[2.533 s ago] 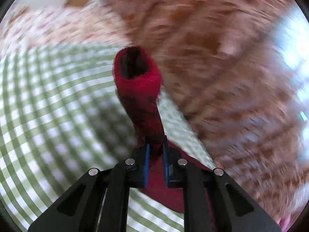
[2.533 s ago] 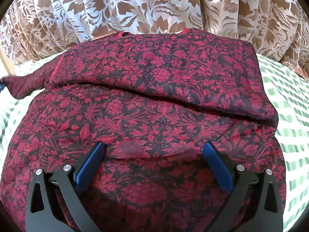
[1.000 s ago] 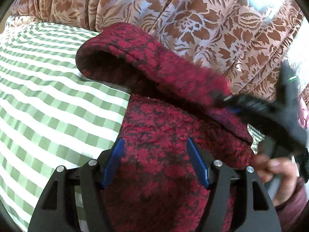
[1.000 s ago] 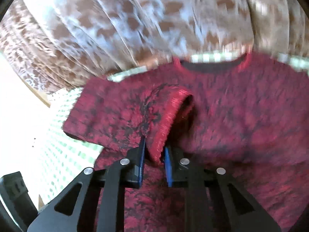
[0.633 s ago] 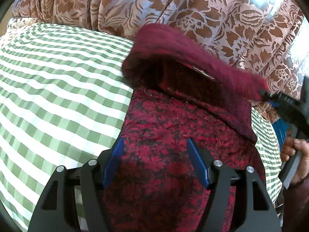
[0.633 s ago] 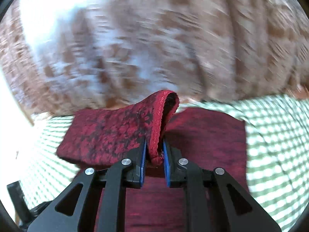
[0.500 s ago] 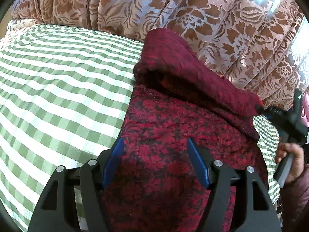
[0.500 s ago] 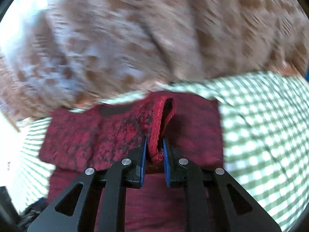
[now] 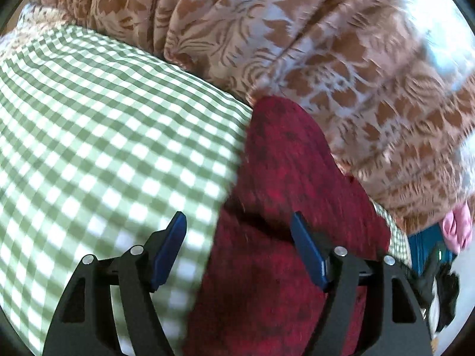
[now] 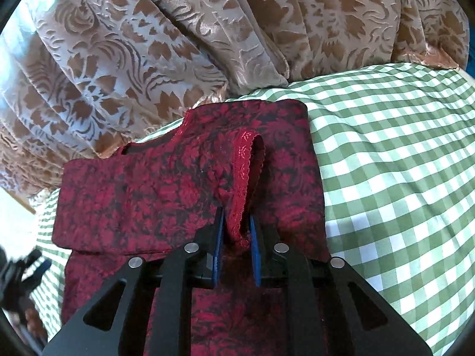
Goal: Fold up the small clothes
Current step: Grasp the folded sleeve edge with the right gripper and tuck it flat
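A dark red floral top (image 10: 184, 195) lies on a green-and-white checked cloth (image 10: 386, 154), its sleeve folded across the body. My right gripper (image 10: 236, 225) is shut on the sleeve cuff (image 10: 246, 172), which stands up as a loop between the blue pads, low over the garment. In the left wrist view the same top (image 9: 291, 207) is blurred. My left gripper (image 9: 237, 231) is open and empty, straddling the top's left edge just above it. The left gripper also shows small in the right wrist view (image 10: 26, 267).
A brown-and-silver floral curtain (image 10: 207, 29) hangs along the far edge of the checked surface (image 9: 104, 148). In the left wrist view, pink cloth (image 9: 457, 231), a blue item (image 9: 427, 246) and dark objects (image 9: 445, 284) sit at the right.
My right gripper carried the sleeve cuff across the top's body and lowered it; the sleeve now lies folded over. My left gripper, open throughout, shifted left to the garment's edge.
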Tool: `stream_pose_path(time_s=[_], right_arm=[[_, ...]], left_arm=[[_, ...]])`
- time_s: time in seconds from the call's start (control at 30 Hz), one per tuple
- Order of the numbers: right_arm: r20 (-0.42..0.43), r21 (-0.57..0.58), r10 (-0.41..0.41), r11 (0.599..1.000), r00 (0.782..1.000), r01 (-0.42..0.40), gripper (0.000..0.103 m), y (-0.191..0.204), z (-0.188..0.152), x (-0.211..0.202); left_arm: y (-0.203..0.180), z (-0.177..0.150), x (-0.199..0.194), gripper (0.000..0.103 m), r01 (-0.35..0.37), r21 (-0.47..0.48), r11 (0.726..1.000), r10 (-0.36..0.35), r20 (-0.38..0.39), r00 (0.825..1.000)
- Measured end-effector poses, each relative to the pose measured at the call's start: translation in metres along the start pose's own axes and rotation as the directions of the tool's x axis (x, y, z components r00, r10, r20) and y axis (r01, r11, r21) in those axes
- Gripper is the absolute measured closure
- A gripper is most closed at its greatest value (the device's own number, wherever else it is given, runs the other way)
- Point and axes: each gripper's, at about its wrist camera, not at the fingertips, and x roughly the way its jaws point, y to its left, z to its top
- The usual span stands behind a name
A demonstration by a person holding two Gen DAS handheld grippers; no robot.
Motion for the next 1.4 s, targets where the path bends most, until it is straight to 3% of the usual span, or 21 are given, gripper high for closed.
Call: stream_pose_path(time_s=[0.17, 0.2, 0.23, 0.27, 0.33, 0.5, 0.57, 0.6, 0.63, 0.7, 0.77, 0.87, 0.9, 0.97, 1.07, 1.13, 1.2, 1.33, 1.4], right_arm=[[0.063, -0.039, -0.031, 0.999, 0.998, 0.034, 0.072, 0.005, 0.006, -0.025], [0.081, -0.052, -0.034, 0.998, 0.996, 0.038, 0.064, 0.008, 0.009, -0.03], [0.099, -0.062, -0.039, 0.997, 0.994, 0.045, 0.046, 0.012, 0.012, -0.034], [0.127, -0.073, -0.043, 0.996, 0.991, 0.053, 0.041, 0.017, 0.016, -0.039], [0.15, -0.101, -0.032, 0.994, 0.988, 0.048, 0.041, 0.028, 0.022, -0.041], [0.1, -0.151, -0.035, 0.987, 0.994, 0.05, 0.041, 0.052, 0.032, -0.01], [0.074, -0.174, -0.031, 0.984, 0.997, 0.043, 0.041, 0.056, 0.03, 0.001], [0.066, -0.184, -0.04, 0.981, 0.997, 0.052, 0.041, 0.058, 0.029, 0.008], [0.061, -0.188, -0.051, 0.98, 0.997, 0.062, 0.041, 0.058, 0.027, 0.013], [0.048, -0.18, -0.065, 0.981, 0.997, 0.073, 0.041, 0.056, 0.021, 0.022], [0.035, -0.179, -0.076, 0.98, 0.996, 0.081, 0.039, 0.05, 0.01, 0.032], [0.079, -0.254, -0.097, 0.96, 0.992, 0.114, 0.037, 0.054, -0.01, 0.042], [0.083, -0.259, -0.105, 0.958, 0.991, 0.123, 0.036, 0.055, -0.011, 0.044], [0.079, -0.264, -0.116, 0.955, 0.99, 0.134, 0.034, 0.057, -0.008, 0.047], [0.088, -0.261, -0.105, 0.957, 0.991, 0.125, 0.034, 0.055, -0.01, 0.048], [0.09, -0.261, -0.104, 0.957, 0.99, 0.125, 0.034, 0.054, -0.01, 0.048], [0.095, -0.263, -0.103, 0.957, 0.99, 0.125, 0.034, 0.054, -0.01, 0.048], [0.099, -0.267, -0.104, 0.955, 0.99, 0.127, 0.033, 0.054, -0.01, 0.048], [0.098, -0.269, -0.102, 0.955, 0.99, 0.126, 0.033, 0.054, -0.01, 0.048]], left_arm=[[0.002, 0.03, 0.025, 0.027, 0.035, -0.043, 0.998, -0.036, -0.024, 0.999], [0.001, 0.033, 0.029, 0.027, 0.039, -0.038, 0.998, -0.041, -0.031, 0.999], [0.0, 0.038, 0.035, 0.027, 0.04, -0.031, 0.999, -0.041, -0.038, 0.998], [-0.002, 0.042, 0.042, 0.027, 0.038, -0.021, 0.999, -0.039, -0.05, 0.998], [-0.004, 0.05, 0.055, 0.027, 0.03, -0.02, 0.999, -0.032, -0.069, 0.997], [-0.009, 0.064, 0.077, 0.028, 0.086, -0.037, 0.996, -0.09, -0.123, 0.988], [-0.013, 0.065, 0.078, 0.035, 0.112, -0.021, 0.994, -0.114, -0.13, 0.985], [-0.017, 0.064, 0.078, 0.044, 0.13, -0.004, 0.992, -0.129, -0.126, 0.984], [-0.02, 0.063, 0.078, 0.059, 0.134, 0.017, 0.991, -0.131, -0.127, 0.983], [-0.03, 0.055, 0.075, 0.073, 0.083, 0.102, 0.991, -0.073, -0.1, 0.992], [-0.04, 0.04, 0.07, 0.076, -0.007, 0.203, 0.979, 0.015, -0.039, 0.999], [-0.042, 0.029, 0.085, 0.073, -0.129, 0.273, 0.953, 0.139, -0.015, 0.99], [-0.041, 0.03, 0.09, 0.065, -0.148, 0.26, 0.954, 0.158, -0.017, 0.987], [-0.041, 0.038, 0.088, 0.058, -0.174, 0.208, 0.963, 0.181, -0.013, 0.983], [-0.06, 0.041, 0.061, 0.06, -0.259, 0.234, 0.937, 0.239, 0.11, 0.965], [-0.073, 0.043, 0.041, 0.061, -0.26, 0.264, 0.929, 0.212, 0.195, 0.958], [-0.09, 0.046, 0.033, 0.061, -0.224, 0.315, 0.922, 0.16, 0.217, 0.963], [-0.111, 0.047, 0.055, 0.061, -0.199, 0.408, 0.891, 0.14, 0.17, 0.975], [-0.109, 0.045, 0.079, 0.06, -0.214, 0.406, 0.888, 0.181, 0.118, 0.976]])
